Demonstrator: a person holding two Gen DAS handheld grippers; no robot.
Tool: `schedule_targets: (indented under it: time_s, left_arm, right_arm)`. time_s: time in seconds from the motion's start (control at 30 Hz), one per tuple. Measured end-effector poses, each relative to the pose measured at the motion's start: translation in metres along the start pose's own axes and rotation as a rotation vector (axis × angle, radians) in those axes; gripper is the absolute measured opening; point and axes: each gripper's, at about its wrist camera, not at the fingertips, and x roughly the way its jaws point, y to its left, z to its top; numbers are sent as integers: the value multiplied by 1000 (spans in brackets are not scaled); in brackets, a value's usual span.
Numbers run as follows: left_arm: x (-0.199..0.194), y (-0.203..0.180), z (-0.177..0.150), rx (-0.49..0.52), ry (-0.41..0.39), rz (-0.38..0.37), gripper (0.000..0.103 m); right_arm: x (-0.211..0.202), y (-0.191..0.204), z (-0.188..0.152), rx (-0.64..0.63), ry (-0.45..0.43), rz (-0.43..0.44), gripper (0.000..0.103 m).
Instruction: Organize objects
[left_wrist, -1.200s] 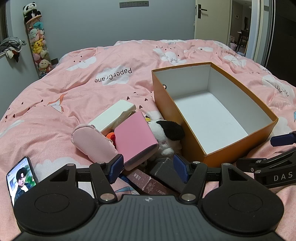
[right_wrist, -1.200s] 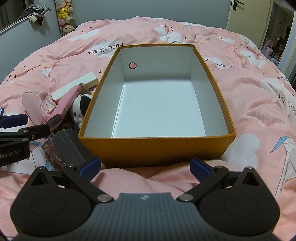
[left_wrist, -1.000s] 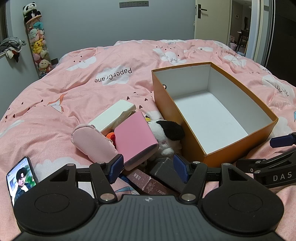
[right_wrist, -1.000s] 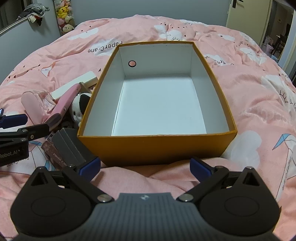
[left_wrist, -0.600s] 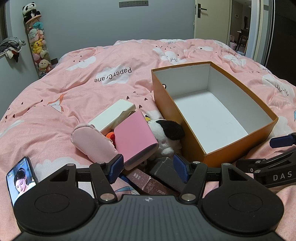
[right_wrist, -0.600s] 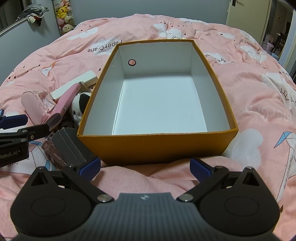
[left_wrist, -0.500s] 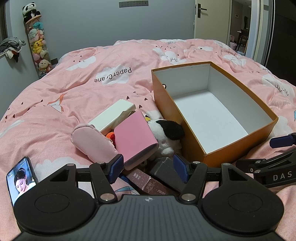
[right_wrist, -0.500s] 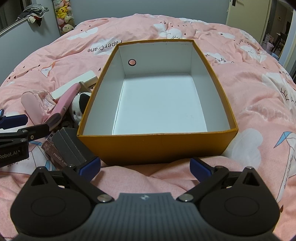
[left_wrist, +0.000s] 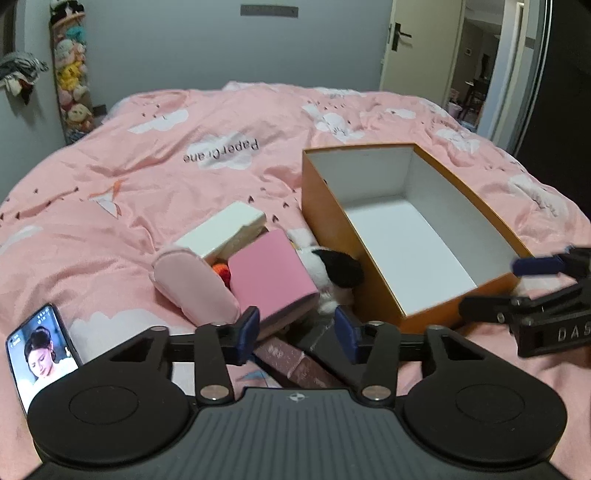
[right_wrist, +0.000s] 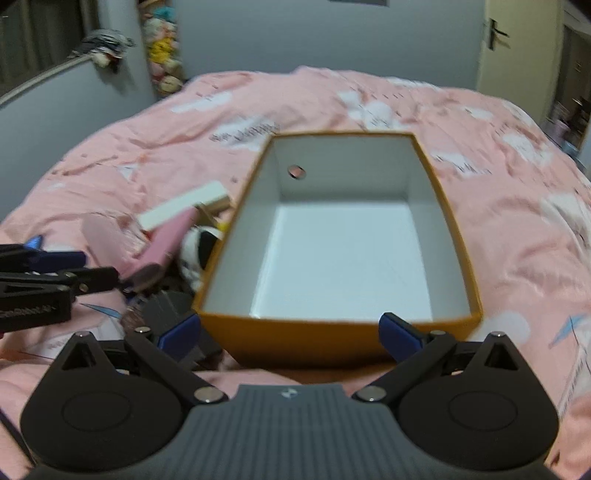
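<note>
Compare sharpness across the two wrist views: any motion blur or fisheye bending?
Left wrist view: mostly sharp, the duvet lettering legible, slight smear on the right claw; door frame bows from the fisheye. Right wrist view: motion-blurred throughout, orange box edges and duvet lettering smeared. Dim indoor light in both.

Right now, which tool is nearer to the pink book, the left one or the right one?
Left. The left tool sits directly before the pink book, its jaws just closing, nothing gripped. The right tool faces the orange box; the book lies off to its left.
</note>
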Motion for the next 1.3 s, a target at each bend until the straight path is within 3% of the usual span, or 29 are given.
schedule_targets:
  time_s: [0.07,0.13,0.17,0.37,0.47,0.67,0.73,0.8,0.87,0.93,1.07,1.3]
  left_arm:
    - [1,3,-1,1,42,-20,46]
    - [3,9,-5,-17,88,-41,40]
    - [4,11,-6,-30,105,-47,39]
    - [11,30,-10,-129,160,-49,30]
    - [11,36,-9,-149,158,-57,28]
    - [11,52,7,-200,102,-23,28]
    - [11,63,13,-239,80,3,29]
    - [10,76,21,-286,54,25,46]
    - [6,89,30,-313,24,34,53]
    - [5,104,45,-325,19,53,54]
    - [24,129,72,-327,122,46,55]
    - [88,161,92,-345,393,-59,55]
  right_arm:
    - [-1,4,6,-34,-10,56,87]
    - [2,11,13,-69,4,109,64]
    - [4,15,15,-85,12,138,62]
    - [24,50,26,-231,89,288,60]
    - [35,68,32,-297,121,299,60]
    - [63,79,57,-268,160,300,53]
    - [76,80,68,-243,172,294,53]
    - [89,79,79,-207,188,296,53]
    - [99,80,88,-193,203,294,53]
    - [111,82,98,-186,226,291,53]
    - [138,82,113,-159,305,285,52]
    - [177,77,117,-79,426,324,49]
